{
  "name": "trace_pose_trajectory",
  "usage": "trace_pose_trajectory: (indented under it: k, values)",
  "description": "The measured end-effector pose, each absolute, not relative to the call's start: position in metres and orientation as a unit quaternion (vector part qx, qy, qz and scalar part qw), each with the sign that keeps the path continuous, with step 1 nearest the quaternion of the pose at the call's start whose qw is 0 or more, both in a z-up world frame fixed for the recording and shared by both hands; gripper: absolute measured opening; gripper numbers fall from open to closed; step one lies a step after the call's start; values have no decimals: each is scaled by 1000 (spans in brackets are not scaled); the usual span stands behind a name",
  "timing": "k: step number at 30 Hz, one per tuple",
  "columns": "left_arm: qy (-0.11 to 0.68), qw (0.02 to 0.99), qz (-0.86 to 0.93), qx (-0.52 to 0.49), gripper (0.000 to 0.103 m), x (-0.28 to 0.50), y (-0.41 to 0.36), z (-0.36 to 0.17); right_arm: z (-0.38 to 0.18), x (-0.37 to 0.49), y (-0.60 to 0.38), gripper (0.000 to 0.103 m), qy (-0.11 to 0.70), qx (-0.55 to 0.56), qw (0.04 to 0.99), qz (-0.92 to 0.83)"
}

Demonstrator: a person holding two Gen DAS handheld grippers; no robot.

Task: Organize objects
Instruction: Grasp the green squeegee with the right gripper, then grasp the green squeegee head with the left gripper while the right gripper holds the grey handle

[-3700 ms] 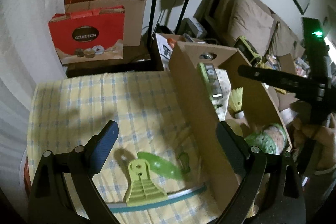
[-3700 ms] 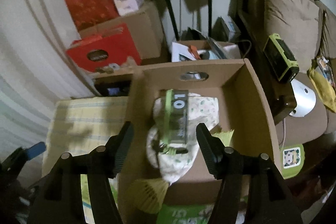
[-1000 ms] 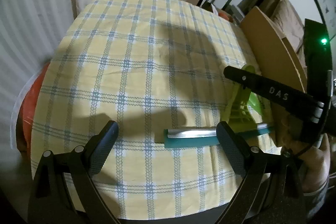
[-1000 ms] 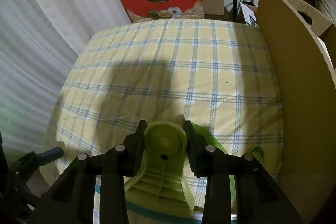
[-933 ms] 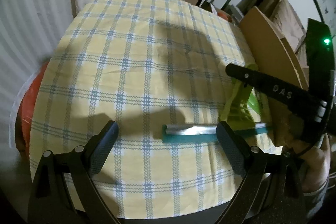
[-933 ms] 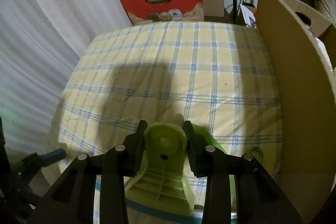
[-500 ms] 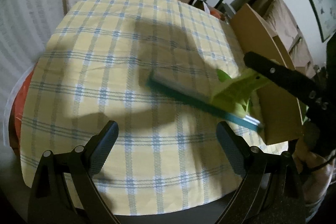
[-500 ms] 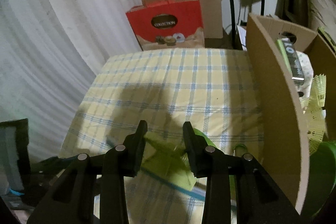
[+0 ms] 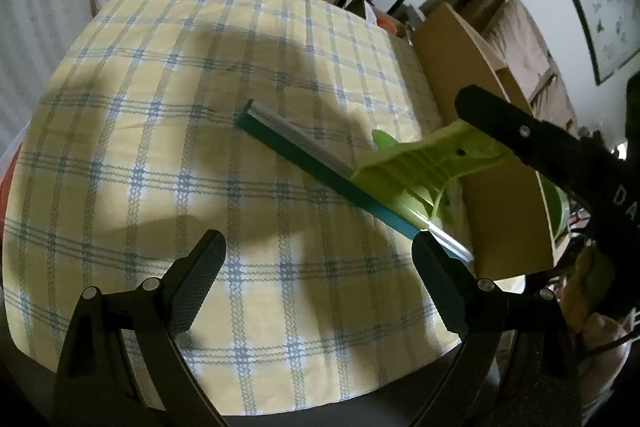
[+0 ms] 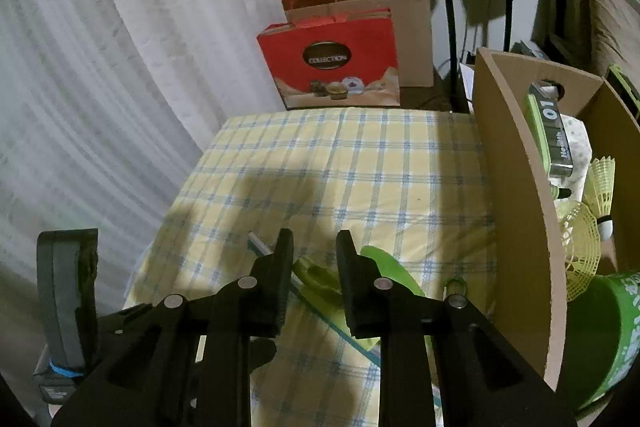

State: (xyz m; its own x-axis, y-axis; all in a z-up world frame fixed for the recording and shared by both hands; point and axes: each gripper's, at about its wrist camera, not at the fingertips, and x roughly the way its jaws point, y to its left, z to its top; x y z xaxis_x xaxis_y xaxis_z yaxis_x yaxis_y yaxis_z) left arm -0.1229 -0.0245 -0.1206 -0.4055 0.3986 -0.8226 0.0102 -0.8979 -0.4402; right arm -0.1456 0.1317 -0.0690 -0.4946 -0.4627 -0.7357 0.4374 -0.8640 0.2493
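Observation:
A lime-green squeegee (image 9: 420, 167) with a teal and silver blade (image 9: 304, 151) hangs tilted above the checked tablecloth (image 9: 180, 87). My right gripper (image 10: 314, 243) is shut on its green handle (image 10: 316, 275), and its jaws are closing with the handle between them. In the left wrist view one black right finger (image 9: 520, 131) lies over the handle. My left gripper (image 9: 318, 251) stands open over the cloth's near edge, with nothing between its fingers. The open cardboard box (image 10: 512, 167) stands just right of the squeegee.
The box holds yellow shuttlecocks (image 10: 580, 239), a green tub (image 10: 600, 331) and a grey-green carton (image 10: 554, 131). A flat green piece (image 10: 390, 265) lies on the cloth by the box wall. Red gift bags (image 10: 332, 63) and speaker stands (image 10: 452, 39) are behind the table; a curtain (image 10: 100, 87) hangs left.
The squeegee has come up off the cloth and swung, so its blade now points away to the upper left. The right gripper rose with it, and its jaws stand narrower.

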Motion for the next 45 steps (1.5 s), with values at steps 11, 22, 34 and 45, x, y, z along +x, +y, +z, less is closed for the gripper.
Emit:
trace_pose_trajectory:
  k: [11,22,34,45]
  values:
    - [-158,139,850,-482,94,-116,-1,-95,-74,-148,135,30,-65,469,290,-832]
    - [-226,196,803,-515,88,-112,-15,-109,-90,-142,141,40,-133,522,349,-767]
    - [-156,178,802,-549,88,-112,-9,-119,-93,-141,166,45,-71,507,280,-812]
    - [-52,174,818,-546,87,-108,25,-126,-93,-136,173,52,-45,504,271,-819]
